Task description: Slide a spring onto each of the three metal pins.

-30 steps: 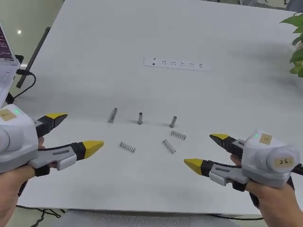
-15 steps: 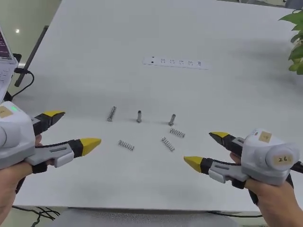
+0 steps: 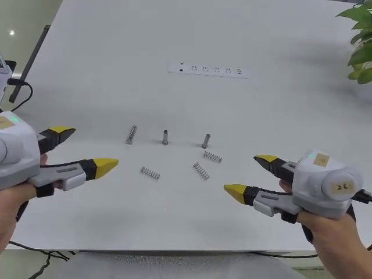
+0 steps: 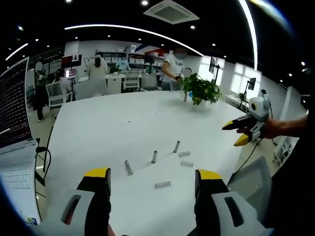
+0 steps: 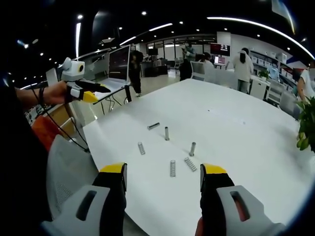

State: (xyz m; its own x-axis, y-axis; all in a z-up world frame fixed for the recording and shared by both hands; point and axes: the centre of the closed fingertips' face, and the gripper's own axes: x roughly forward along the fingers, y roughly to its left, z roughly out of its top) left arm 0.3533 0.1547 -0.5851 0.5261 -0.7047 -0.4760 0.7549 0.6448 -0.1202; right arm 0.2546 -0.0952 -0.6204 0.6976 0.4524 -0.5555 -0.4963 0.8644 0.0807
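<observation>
Three short metal pins stand in a row mid-table: the left pin lies tilted on its side, the middle pin and the right pin are upright. Three loose springs lie in front of them: one on the left, one in the middle, one by the right pin. My left gripper hovers open at the near left, well short of the pins. Open too, my right gripper hovers at the near right, empty. The pins and springs sit ahead of both grippers.
A white power strip lies farther back on the white table. A potted plant stands at the far right corner. A laptop and a black cable are off the left edge. People and desks fill the room behind.
The head camera has shifted, so the picture slid up and left. Both grippers hold the same open pose; pins and springs have not moved.
</observation>
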